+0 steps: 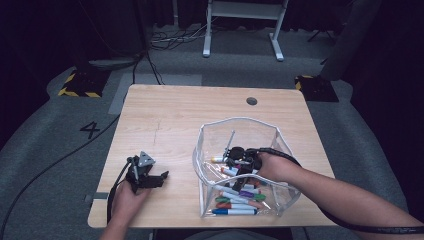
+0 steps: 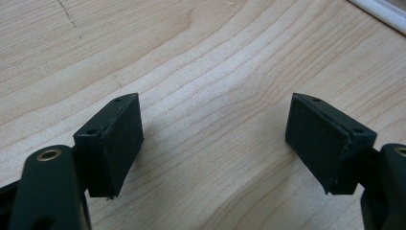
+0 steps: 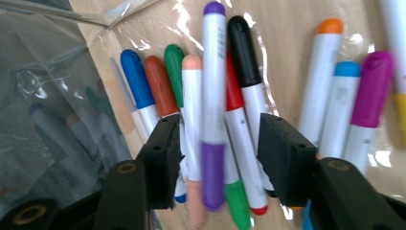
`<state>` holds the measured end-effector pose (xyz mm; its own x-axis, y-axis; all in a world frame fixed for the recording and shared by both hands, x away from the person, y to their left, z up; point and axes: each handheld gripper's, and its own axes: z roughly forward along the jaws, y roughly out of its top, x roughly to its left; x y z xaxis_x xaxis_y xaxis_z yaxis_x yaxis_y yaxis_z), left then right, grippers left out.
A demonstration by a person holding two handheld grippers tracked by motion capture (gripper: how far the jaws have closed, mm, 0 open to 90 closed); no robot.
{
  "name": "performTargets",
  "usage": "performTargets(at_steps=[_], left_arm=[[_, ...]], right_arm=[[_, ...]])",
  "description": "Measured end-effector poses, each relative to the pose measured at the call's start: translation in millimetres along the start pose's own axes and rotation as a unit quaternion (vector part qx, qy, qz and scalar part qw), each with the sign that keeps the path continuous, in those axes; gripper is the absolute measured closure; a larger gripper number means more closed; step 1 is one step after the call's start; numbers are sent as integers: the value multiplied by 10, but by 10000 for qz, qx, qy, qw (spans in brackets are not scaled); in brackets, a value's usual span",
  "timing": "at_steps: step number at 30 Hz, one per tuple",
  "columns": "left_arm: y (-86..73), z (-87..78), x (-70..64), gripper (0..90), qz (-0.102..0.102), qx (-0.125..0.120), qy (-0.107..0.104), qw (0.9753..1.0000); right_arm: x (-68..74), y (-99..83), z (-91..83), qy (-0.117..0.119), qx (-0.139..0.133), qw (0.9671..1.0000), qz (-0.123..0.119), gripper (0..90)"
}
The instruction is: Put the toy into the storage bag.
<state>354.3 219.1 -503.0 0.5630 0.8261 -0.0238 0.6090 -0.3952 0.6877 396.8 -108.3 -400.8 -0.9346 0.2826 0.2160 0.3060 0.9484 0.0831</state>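
Purple-capped marker (image 3: pixel 213 96), lying atop the marker heap inside the clear bin (image 1: pixel 240 121) near the desk's front right corner, straddled by the half-open jaws of the right gripper (image 3: pixel 218 158) and not yet seen to be pinched. Long axis runs straight away from the gripper, cap at the far end, in the right gripper view. Risk: neighbouring peach marker (image 3: pixel 192 115) and red marker (image 3: pixel 234 120) lie between the jaws and may be clamped together, or the round barrel may slip; left gripper (image 2: pixel 213 143) rests wide open and empty on the desk's front left.
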Motion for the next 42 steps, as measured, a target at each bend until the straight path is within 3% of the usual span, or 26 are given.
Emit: performTargets(at_steps=[2, 5, 7, 9, 10, 12, 15, 19, 20, 21, 22, 24, 26, 28, 30, 34, 40, 42], left_arm=[[0, 0, 0, 208, -2, 0, -1, 10000], [0, 0, 0, 208, -2, -1, -1, 10000], [0, 0, 0, 208, 0, -1, 0, 10000], [0, 1, -1, 208, -8, -8, 1, 10000], [0, 0, 0, 208, -3, -3, 0, 10000], [0, 1, -2, 208, -13, -9, 1, 10000], [0, 1, -1, 208, -3, -3, 0, 10000], [0, 0, -1, 208, -2, -2, 1, 10000], [0, 0, -1, 208, -2, -2, 1, 10000], [0, 0, 0, 208, -1, -2, 1, 10000], [0, 0, 0, 208, -2, 0, 0, 10000], [0, 0, 0, 208, -3, -2, 1, 10000], [0, 0, 0, 208, -4, -1, 0, 10000], [0, 1, -2, 208, -11, -8, 0, 10000], [0, 1, -1, 208, -10, -2, -6, 10000], [-7, 1, 7, 207, 8, -37, -48, 10000], [-22, -13, 34, 200, -7, -32, -54, 10000], [-29, -22, 46, 191, -17, -11, -44, 10000]], right_arm=[[4, -8, -87, -3, -200, 9997, 173, 469], [25, -43, -269, -137, -628, 9977, 201, 457], [40, -96, -440, -304, -1023, 9939, 262, 452], [45, -163, -575, -327, -1360, 9895, 367, 446], [54, -210, -649, -411, -1573, 9859, 392, 438], [82, -326, -801, -562, -1994, 9775, 404, 415], [118, -545, -1025, -696, -2578, 9623, 526, 385], [148, -915, -1284, -1087, -3163, 9400, 680, 341], [150, -987, -1317, -1146, -3249, 9362, 694, 340], [157, -1111, -1368, -1271, -3377, 9295, 770, 338], [161, -1186, -1395, -1346, -3447, 9254, 825, 332], [154, -1406, -1449, -1524, -3660, 9128, 977, 323], [137, -1570, -1469, -1663, -3806, 9029, 1109, 307], [106, -1747, -1459, -1720, -3929, 8942, 1279, 290], [62, -1907, -1410, -1781, -3989, 8878, 1447, 266], [-57, -2183, -1191, -1887, -3981, 8798, 1786, 218], [-270, -2452, -711, -1837, -3787, 8795, 2221, 151], [-343, -2525, -513, -1791, -3755, 8770, 2402, 146]])
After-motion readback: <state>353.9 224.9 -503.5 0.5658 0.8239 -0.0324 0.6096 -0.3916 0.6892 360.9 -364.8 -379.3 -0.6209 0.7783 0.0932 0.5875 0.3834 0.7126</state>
